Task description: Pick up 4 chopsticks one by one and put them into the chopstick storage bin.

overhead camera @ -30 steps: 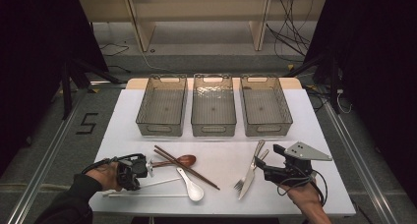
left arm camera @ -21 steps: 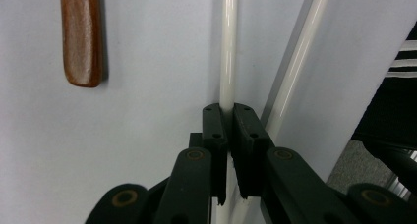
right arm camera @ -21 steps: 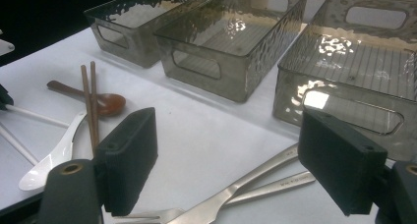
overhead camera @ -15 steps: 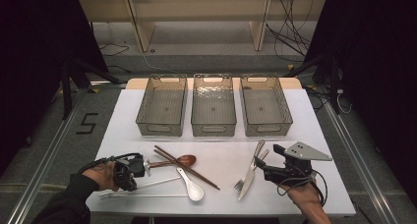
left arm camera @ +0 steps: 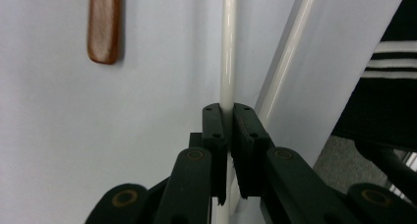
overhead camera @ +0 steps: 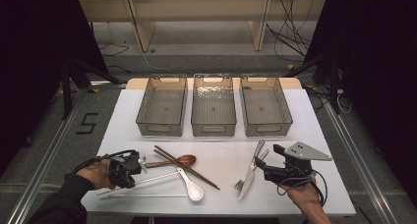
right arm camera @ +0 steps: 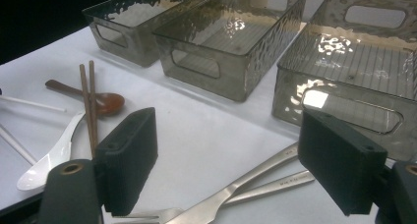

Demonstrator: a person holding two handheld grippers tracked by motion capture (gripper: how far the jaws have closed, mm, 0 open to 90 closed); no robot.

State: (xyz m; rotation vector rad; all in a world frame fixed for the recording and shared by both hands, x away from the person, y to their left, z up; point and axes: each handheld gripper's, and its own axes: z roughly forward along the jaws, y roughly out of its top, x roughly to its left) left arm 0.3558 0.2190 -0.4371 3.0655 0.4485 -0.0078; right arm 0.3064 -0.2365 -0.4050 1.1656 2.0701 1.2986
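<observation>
My left gripper [overhead camera: 139, 171] lies low at the table's front left, and its jaws [left arm camera: 230, 130] are shut on a white chopstick [left arm camera: 227, 62]. A second white chopstick [left arm camera: 290, 52] lies just beside it, nearer the table edge. Ahead of them are a brown spoon [overhead camera: 174, 161], a pair of brown chopsticks [overhead camera: 189, 169] and a white spoon [overhead camera: 193, 188]. At the front right my right gripper [overhead camera: 268, 169] is open [right arm camera: 236, 160] with nothing between its pads, and it hovers just over the handles of a fork [right arm camera: 231, 199] and a knife [right arm camera: 275, 182].
Three clear grey bins stand in a row across the back of the white table: left [overhead camera: 162, 106], middle [overhead camera: 213, 106], right [overhead camera: 265, 106]. All three look empty. Bare white tabletop [overhead camera: 221, 150] lies between the bins and the cutlery.
My left gripper has shifted slightly to the left, still shut on the white chopstick. The right gripper has not moved.
</observation>
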